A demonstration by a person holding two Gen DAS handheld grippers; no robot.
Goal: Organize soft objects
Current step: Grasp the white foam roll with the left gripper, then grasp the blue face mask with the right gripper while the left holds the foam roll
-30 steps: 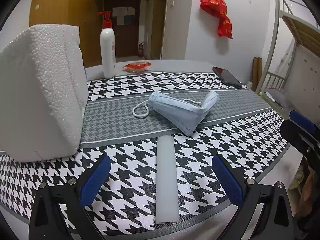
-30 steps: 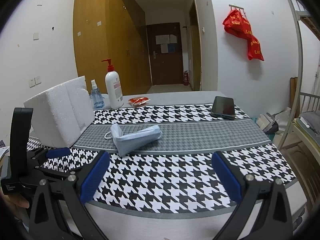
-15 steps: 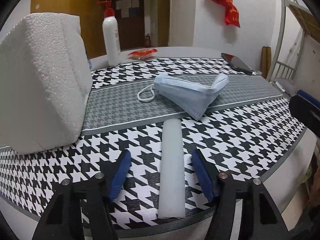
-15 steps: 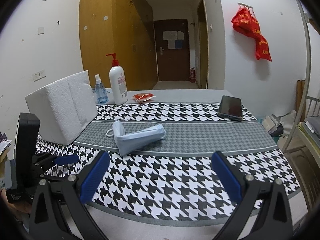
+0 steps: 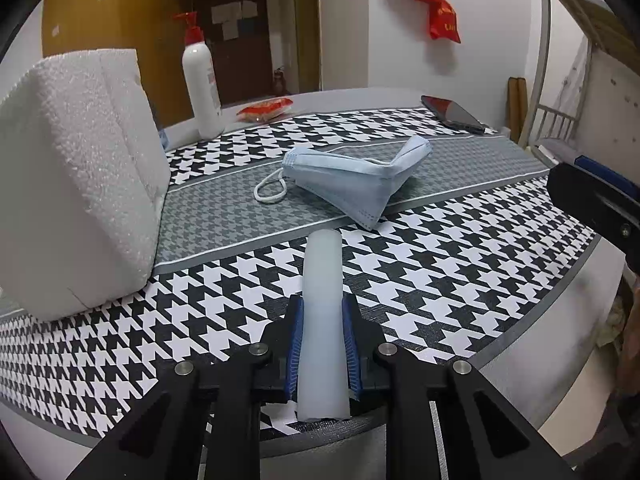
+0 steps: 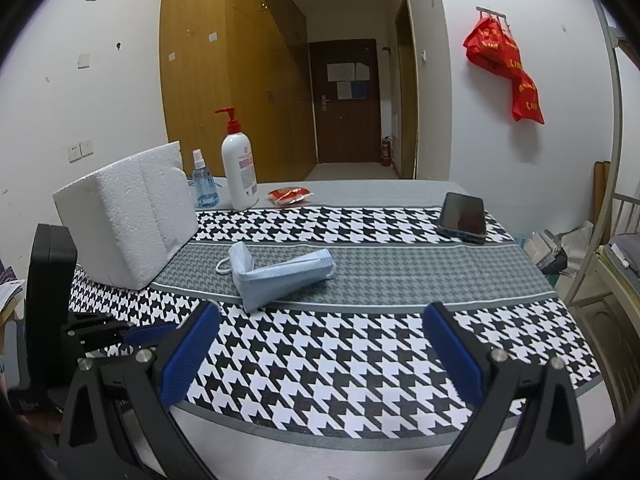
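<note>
Two bottles stood at the bench's [image 6: 360,432] far left: a white pump bottle [image 6: 239,168] and a small blue spray bottle [image 6: 203,184]; their contents could not be told. At the left wrist frame's bottom centre, the left gripper [image 5: 322,312] was closing, its blue pads touching both sides of one pale foam stick [image 5: 322,304] lying near the bench's front edge. The right gripper [image 6: 318,350] stood spread wide, holding nothing. One mask [image 5: 352,180] lay mid-frame, one foam block [image 5: 76,176] at left, one phone [image 6: 462,218] at upper right.
</note>
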